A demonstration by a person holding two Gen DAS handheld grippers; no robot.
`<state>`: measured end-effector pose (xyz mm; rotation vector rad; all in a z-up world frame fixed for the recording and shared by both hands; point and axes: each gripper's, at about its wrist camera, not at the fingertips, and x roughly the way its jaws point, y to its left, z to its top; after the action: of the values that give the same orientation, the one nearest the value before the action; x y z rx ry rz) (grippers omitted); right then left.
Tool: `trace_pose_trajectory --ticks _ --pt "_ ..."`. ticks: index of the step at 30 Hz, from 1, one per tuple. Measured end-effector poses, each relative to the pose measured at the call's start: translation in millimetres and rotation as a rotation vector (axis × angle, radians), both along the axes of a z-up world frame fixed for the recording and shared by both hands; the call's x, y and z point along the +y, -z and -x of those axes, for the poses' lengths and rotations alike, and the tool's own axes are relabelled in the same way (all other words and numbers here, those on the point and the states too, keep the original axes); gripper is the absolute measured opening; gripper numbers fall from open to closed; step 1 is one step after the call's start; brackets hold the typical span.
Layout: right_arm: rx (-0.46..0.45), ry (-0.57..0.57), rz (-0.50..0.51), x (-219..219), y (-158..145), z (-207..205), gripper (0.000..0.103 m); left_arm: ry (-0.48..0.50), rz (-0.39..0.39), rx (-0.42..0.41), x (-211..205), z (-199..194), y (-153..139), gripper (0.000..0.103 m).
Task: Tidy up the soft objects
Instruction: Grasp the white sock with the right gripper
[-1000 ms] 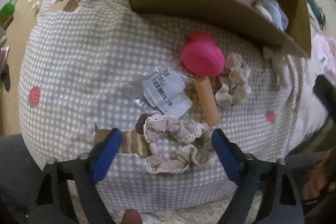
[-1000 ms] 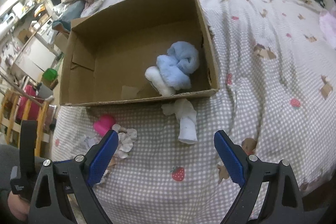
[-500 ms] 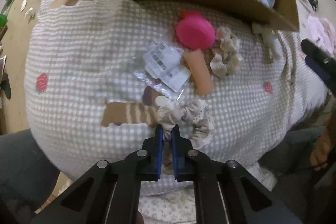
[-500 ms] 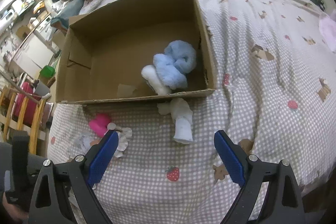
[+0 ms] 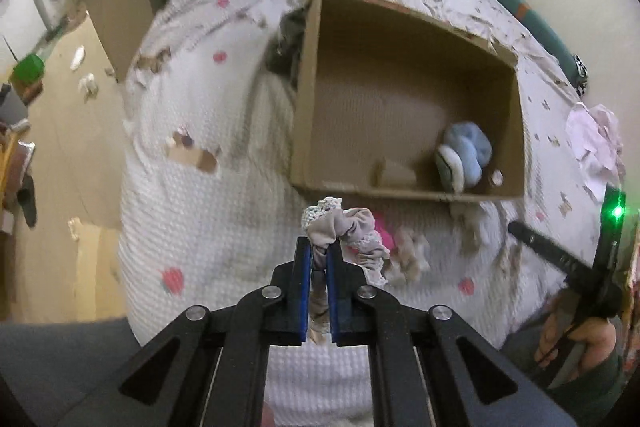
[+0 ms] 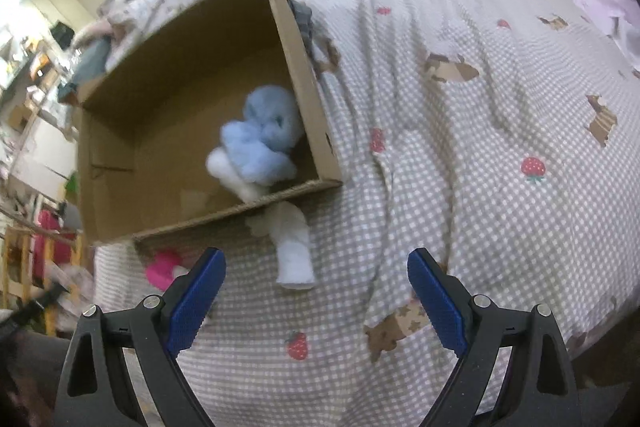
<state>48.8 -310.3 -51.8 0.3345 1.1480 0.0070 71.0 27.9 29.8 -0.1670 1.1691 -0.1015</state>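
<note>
The left tongs [image 5: 319,263] are now pressed together on a scrunchie [image 5: 340,225], with its gathered cloth squeezed between the blue pads and its lace edge poking up above them. A second ago these tongs stood wide apart around the scrunchie as it lay on the bed; half a second ago they had closed on it down there. Now it hangs clear of the bed [image 5: 224,211], just in front of the box's near wall, and the view has tipped up to look into the box [image 5: 304,115]. So the grasp has held and the lift is done; what is left for this piece, as I judge it, is to carry it over the near wall and let go inside. The right tongs [image 6: 316,301] are wide apart and hold nothing, much as they were, hovering over the bed in front of the box. Inside the box, against its right wall, lies a blue plush [image 6: 264,135] with something white under it. Outside, just in front of the near wall, a white sock [image 6: 294,251] lies on the bed, and to the left of it a pink thing [image 6: 162,267]; in the left view the items below the scrunchie are blurred, so I cannot say how many remain there, perhaps two or three.
</note>
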Motion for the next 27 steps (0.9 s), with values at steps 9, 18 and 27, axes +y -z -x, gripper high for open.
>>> trace_pose_trajectory --ticks 9,18,27 --pt "0.071 -0.159 0.132 47.2 32.2 -24.4 0.078 -0.030 0.037 0.057 7.7 -4.6 33.7 0.007" --pt "0.099 -0.173 0.173 56.3 42.3 -30.6 0.008 -0.036 0.012 0.055 7.1 -5.0 34.9 0.007" --pt "0.054 -0.182 0.129 40.1 11.8 7.7 0.008 -0.041 -0.025 0.038 3.7 0.8 32.5 0.007"
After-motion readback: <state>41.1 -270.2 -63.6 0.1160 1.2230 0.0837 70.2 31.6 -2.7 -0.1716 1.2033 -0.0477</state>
